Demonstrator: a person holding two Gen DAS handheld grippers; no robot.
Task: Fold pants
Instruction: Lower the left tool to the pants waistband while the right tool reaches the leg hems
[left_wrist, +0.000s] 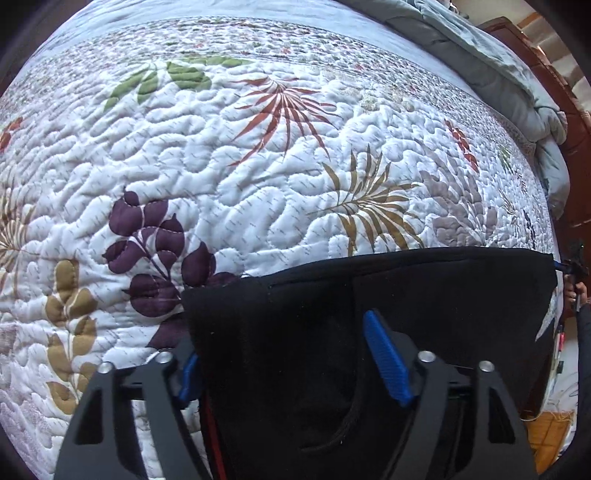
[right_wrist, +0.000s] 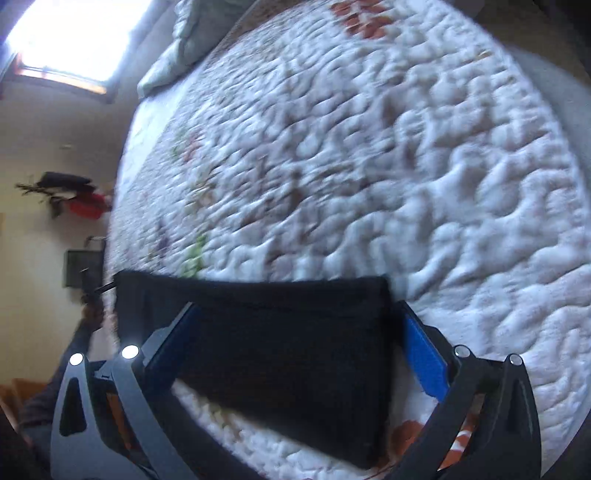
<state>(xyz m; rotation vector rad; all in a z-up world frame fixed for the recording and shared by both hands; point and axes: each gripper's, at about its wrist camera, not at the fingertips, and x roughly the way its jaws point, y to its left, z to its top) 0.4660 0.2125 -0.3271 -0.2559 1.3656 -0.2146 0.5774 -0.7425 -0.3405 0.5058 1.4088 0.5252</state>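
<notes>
Both sets of jaws stand wide apart. On the left gripper (left_wrist: 291, 365), the black pants (left_wrist: 369, 314) lie between the blue fingers (left_wrist: 386, 356), draping over the left one and nearly hiding it. On the right gripper (right_wrist: 295, 347), the folded pants (right_wrist: 288, 350) also sit between the blue pads (right_wrist: 423, 356), not pinched. The pants rest on a puffy white quilt (left_wrist: 240, 177) with leaf pictures, near its close edge. A grey blanket (left_wrist: 498, 66) is bunched at the far side of the bed.
</notes>
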